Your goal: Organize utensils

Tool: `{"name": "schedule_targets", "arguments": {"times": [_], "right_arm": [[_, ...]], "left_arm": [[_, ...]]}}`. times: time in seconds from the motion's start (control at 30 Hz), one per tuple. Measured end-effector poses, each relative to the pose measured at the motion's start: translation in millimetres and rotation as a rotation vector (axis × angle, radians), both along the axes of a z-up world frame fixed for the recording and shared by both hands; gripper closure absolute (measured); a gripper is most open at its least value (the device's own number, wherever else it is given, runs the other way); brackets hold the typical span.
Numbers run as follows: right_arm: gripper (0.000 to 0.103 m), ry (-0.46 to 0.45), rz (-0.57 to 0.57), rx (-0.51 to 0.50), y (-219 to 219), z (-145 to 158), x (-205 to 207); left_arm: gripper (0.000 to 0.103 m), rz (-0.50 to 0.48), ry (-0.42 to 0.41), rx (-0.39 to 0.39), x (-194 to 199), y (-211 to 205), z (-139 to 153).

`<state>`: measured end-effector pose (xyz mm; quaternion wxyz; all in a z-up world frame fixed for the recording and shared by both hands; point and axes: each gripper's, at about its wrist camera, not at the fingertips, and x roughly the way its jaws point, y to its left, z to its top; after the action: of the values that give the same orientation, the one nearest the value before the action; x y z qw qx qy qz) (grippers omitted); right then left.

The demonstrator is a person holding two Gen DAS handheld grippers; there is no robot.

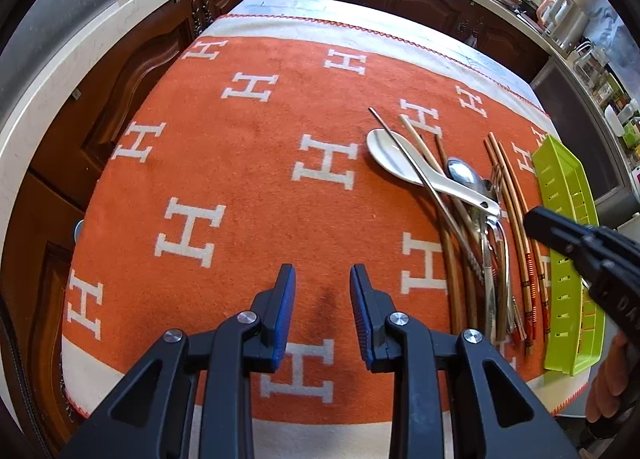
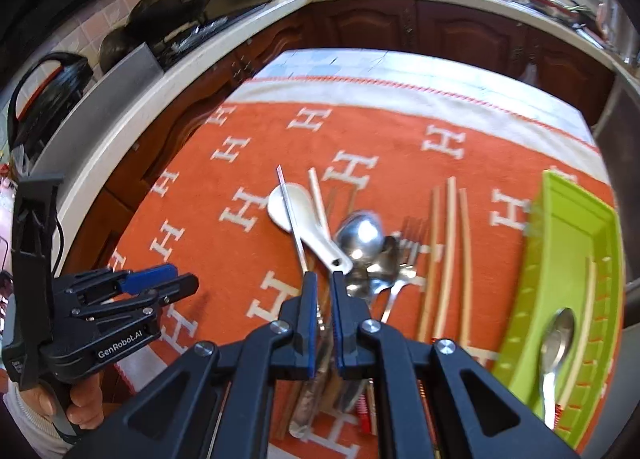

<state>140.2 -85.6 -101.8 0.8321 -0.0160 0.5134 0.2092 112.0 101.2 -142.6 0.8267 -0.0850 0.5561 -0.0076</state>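
A pile of utensils lies on the orange cloth: a white ceramic spoon [image 1: 404, 157] [image 2: 304, 219], a steel spoon [image 1: 464, 175] [image 2: 360, 239], a fork [image 2: 408, 255], a thin metal chopstick [image 2: 292, 215] and several wooden chopsticks [image 1: 516, 219] [image 2: 448, 255]. A green tray [image 1: 568, 243] [image 2: 568, 279] at the right holds a steel spoon [image 2: 556, 343] and a chopstick. My left gripper [image 1: 322, 315] is open and empty over bare cloth left of the pile. My right gripper [image 2: 324, 319] hovers over the pile's handles, jaws narrowly apart, holding nothing.
The cloth [image 1: 240, 163] covers a table edged by dark wooden cabinets [image 1: 132, 71] and a pale counter. A stove with pans [image 2: 172, 7] stands at the far left in the right wrist view. The right gripper shows in the left wrist view [image 1: 580, 247].
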Motion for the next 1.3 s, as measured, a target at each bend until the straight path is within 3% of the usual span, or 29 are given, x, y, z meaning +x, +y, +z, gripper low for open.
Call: {"name": "schedule_targets", "arguments": {"times": [0.4,0.73,0.9,1.3], "right_arm": [[0.095,0.074,0.057,-0.091,31.2,-44.7,15.4],[0.092,0.068,0.113,-0.110,40.6,-52.4,19.3],[0.097,0.037,0.121,-0.103,41.6,-49.1,13.4],[0.097,-0.056,0.125,0.120,26.4,2.9,-12.9]], "left_arm": [[0.077,0.009,0.024,-0.032,5.1,14.9,-15.3],[0.077,0.031,0.025,-0.048,4.5,23.5,-17.5],[0.077,0.033,0.023,-0.048,2.9,23.5,-16.4],[0.077,0.016,0.001,-0.020,-7.1,10.8,-1.7]]}}
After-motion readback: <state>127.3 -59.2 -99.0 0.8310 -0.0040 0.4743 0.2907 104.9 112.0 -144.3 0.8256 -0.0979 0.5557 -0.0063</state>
